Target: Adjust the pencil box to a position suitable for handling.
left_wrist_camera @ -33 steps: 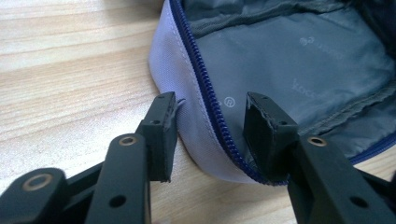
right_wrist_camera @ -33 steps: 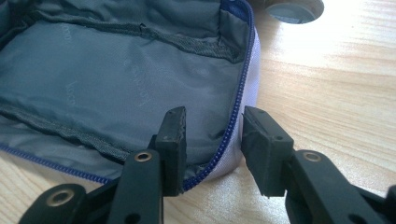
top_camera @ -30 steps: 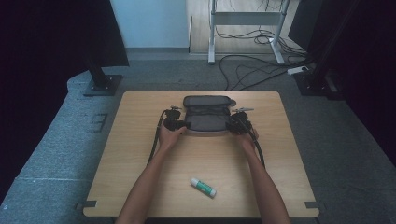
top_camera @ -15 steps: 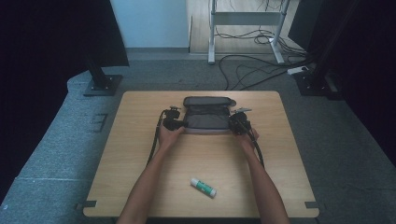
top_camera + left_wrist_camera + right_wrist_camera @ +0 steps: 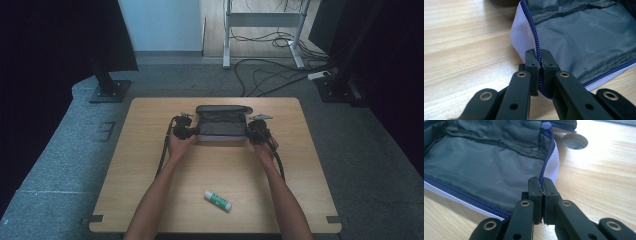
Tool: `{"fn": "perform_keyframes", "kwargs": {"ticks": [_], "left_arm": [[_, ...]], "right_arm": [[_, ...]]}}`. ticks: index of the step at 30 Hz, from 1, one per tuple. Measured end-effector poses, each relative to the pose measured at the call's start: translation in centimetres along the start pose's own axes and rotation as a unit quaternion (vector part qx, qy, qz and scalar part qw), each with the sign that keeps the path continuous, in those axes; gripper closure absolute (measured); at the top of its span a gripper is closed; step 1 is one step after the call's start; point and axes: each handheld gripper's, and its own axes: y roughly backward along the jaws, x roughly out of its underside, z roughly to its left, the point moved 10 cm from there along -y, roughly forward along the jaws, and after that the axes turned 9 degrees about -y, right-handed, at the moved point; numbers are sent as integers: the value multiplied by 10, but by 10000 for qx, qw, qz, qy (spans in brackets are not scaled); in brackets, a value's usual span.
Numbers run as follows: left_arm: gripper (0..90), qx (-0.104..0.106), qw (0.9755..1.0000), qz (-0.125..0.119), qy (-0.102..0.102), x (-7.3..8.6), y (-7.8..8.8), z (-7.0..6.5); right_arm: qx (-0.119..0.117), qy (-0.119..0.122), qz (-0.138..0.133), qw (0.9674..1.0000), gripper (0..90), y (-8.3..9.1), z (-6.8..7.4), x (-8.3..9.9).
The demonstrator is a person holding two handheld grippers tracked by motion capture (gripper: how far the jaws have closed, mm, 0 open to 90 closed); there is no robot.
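Open pouch (image 5: pixel 221 122), long axis left-right

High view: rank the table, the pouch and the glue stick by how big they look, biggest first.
1. Table, clearly largest.
2. Pouch, open, held at each end.
3. Glue stick, smallest, though it lies nearer the camera.

High view dim, dark at sides; gripper views brighter, glare on table (image 5: pixel 604 152), near jaws blurred.

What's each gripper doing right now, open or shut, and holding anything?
Left gripper: shut on the zipper edge of the pouch.
Right gripper: shut on the pouch's opposite zipper edge.
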Motion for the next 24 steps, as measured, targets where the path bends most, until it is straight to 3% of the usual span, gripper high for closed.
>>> {"fn": "perform_keyframes", "kwargs": {"ticks": [4,15,24], "left_arm": [[863,-17,9999,-131,-51,-3,17,-2],[865,-16,9994,-323,-127,-9,45,-4],[866,-27,9989,-426,-216,-13,63,-8]], "right_arm": [[-89,31,-89,9999,869,11,8,-4],[-240,33,-316,9992,872,29,23,-8],[-263,167,-466,9984,871,43,31,-12]]}}
